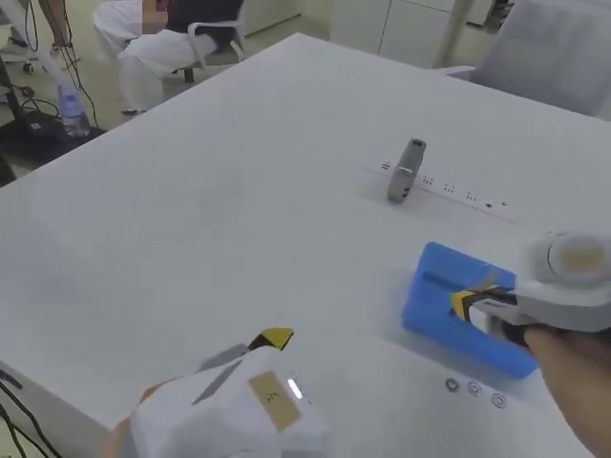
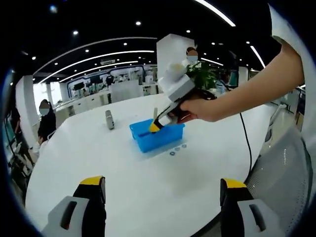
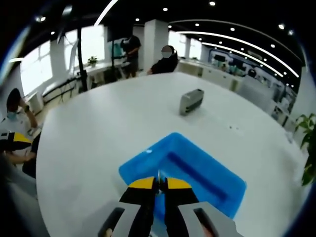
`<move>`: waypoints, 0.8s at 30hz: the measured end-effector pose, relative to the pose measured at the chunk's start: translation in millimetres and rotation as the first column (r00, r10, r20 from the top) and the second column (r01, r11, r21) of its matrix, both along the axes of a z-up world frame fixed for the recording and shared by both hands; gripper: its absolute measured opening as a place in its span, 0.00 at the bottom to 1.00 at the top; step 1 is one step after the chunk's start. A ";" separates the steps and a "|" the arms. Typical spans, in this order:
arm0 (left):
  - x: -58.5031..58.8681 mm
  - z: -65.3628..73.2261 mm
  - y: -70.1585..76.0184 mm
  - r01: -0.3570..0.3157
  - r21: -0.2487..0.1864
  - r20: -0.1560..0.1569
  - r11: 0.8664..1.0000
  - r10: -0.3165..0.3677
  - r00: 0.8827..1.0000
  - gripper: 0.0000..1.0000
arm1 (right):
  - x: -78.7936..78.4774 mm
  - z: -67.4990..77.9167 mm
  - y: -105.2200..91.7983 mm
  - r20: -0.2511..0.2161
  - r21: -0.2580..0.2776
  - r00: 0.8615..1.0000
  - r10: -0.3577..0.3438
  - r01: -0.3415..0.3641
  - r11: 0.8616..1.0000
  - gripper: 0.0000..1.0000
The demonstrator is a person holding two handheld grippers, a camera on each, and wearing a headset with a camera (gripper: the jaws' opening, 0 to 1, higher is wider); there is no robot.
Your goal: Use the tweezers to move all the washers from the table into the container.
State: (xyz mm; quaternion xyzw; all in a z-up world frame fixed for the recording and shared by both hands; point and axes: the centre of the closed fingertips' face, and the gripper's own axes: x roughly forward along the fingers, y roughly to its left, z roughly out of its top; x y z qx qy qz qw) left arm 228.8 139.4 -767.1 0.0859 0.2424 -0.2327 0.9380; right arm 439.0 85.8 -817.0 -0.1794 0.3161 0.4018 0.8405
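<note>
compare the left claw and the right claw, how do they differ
The left claw stands wide open, holding nothing; the right claw is shut on the tweezers. The left claw is over bare table; the right claw is over the blue container. Both have yellow-tipped black jaws.

The counter [image 1: 191, 210] I work at is wide, white and round-edged, set in a large open office. Overhead the ceiling is dark, crossed by long curved light strips [image 2: 94, 47] and dotted with small spotlights [image 3: 213, 3]. A white pillar [image 2: 170, 49] rises beyond the counter, with a potted plant [image 2: 203, 75] near it. Bright windows [image 3: 91, 44] line one side. A grey mesh chair [image 2: 284, 173] stands at my edge. Across the floor a person in white [image 1: 143, 43] sits, with a water bottle [image 1: 73, 113] standing nearby, and white cabinets [image 1: 410, 29] run along the back.
</note>
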 end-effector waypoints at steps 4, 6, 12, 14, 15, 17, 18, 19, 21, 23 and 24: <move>-0.3 -1.2 -0.7 0.005 0.012 -0.002 1.000 -0.005 1.000 0.99 | 0.6 -1.1 -2.0 0.001 0.009 1.000 -0.013 0.013 1.000 0.03; -0.3 -1.8 -0.4 0.005 0.019 -0.002 1.000 -0.005 1.000 0.99 | 2.3 -0.5 -2.2 0.000 0.018 1.000 -0.026 0.026 0.999 0.03; -0.2 -4.7 1.0 0.004 0.048 -0.008 0.999 -0.003 1.000 0.99 | 1.2 5.9 -6.0 -0.012 0.034 0.999 -0.046 0.047 0.998 0.03; -0.7 -6.8 1.8 0.004 0.066 -0.013 0.998 -0.003 1.000 0.99 | 3.6 11.0 -6.9 -0.031 0.063 0.998 -0.051 0.053 0.997 0.04; -0.6 -6.9 1.6 0.005 0.070 -0.010 0.998 -0.004 1.000 0.99 | 4.0 13.1 -7.9 -0.030 0.064 0.998 -0.051 0.053 0.997 0.04; -0.7 -7.3 1.3 0.007 0.076 -0.010 0.997 -0.007 1.000 0.99 | 1.3 23.1 -10.7 -0.021 0.071 0.999 -0.046 0.048 0.996 0.03; -0.6 -7.4 1.4 0.008 0.079 -0.010 0.997 -0.007 1.000 0.99 | 0.3 28.0 -12.4 -0.019 0.078 0.999 -0.043 0.044 0.996 0.03; -0.6 -7.4 1.6 0.007 0.079 -0.010 0.997 -0.006 1.000 0.99 | -0.9 31.4 -13.5 -0.017 0.083 0.999 -0.040 0.042 0.996 0.03; -0.5 -6.9 1.6 0.006 0.077 -0.009 0.997 -0.006 1.000 0.99 | -3.0 37.9 -15.2 -0.009 0.092 0.999 -0.035 0.036 0.995 0.03; -0.5 -3.8 -0.6 0.010 0.058 0.001 0.998 -0.011 1.000 0.99 | -7.9 49.5 -18.5 -0.006 0.115 0.999 -0.033 0.033 0.993 0.03; -0.1 -3.2 -0.4 0.009 0.055 0.005 0.998 -0.009 1.000 0.99 | -9.6 54.0 -20.8 -0.004 0.121 1.000 -0.030 0.030 0.992 0.03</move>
